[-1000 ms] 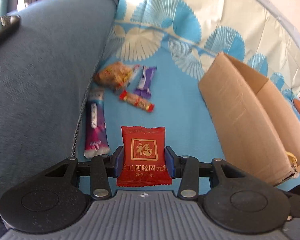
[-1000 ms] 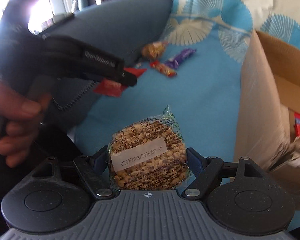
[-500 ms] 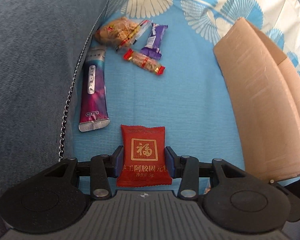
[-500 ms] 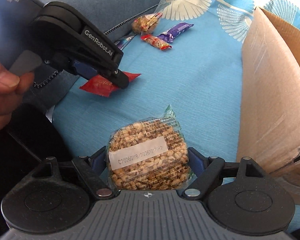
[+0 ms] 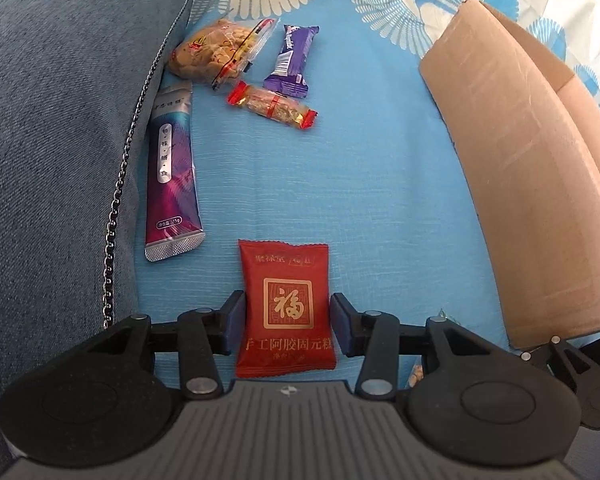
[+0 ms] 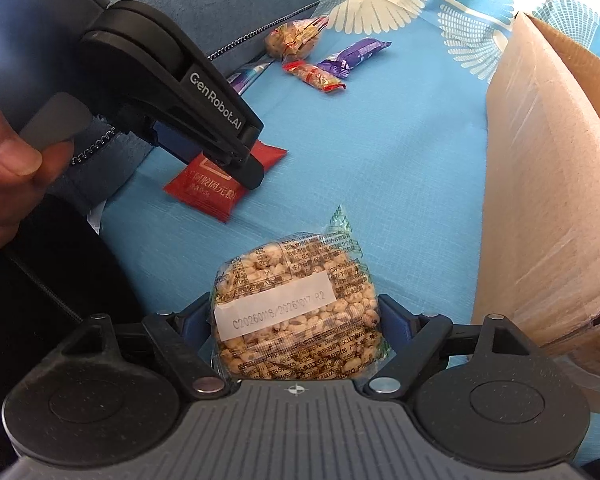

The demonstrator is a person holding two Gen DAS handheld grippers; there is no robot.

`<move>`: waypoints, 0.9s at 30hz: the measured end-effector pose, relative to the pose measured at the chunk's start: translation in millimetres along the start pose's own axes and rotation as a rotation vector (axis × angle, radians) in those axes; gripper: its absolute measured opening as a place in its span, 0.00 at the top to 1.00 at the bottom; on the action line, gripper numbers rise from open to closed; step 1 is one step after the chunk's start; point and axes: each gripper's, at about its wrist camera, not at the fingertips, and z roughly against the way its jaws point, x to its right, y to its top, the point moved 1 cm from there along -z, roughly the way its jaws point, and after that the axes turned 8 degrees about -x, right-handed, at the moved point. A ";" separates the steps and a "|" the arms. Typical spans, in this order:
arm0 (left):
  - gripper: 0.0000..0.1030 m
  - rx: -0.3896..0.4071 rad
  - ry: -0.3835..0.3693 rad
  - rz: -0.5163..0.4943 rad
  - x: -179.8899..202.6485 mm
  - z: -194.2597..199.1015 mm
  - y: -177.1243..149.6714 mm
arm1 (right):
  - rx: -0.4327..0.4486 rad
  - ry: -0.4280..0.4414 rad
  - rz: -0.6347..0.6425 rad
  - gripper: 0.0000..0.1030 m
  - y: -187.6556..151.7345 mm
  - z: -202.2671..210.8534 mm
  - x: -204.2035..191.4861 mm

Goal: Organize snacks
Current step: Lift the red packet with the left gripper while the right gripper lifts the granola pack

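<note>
Left jaws: my left gripper is clamped on the red packet, low over the blue cloth.
Right jaws: my right gripper holds the puffed-grain pack, pads against both its sides.
Ahead of left jaws: purple tube, biscuit bag, purple bar, nut bar, all loose.
Right of both jaws: box, open.
Progress: I judge two snacks in hand, four still to gather.

Red packet, puffed-grain cake, each gripped.
</note>
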 end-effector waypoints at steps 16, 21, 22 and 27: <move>0.57 0.040 0.009 -0.020 1.2 2.0 -7.4 | 0.047 0.002 -0.033 0.20 -3.3 9.0 2.0; 0.58 0.100 -0.036 0.011 -3.9 10.5 -14.1 | 0.098 0.001 -0.040 0.20 -4.0 17.3 4.3; 0.58 0.109 -0.041 0.015 -4.2 12.0 -15.2 | 0.107 0.001 -0.040 0.20 -4.3 18.8 4.6; 0.58 0.171 -0.055 0.029 -4.6 22.7 -19.4 | 0.159 0.004 -0.039 0.20 -3.6 29.3 5.9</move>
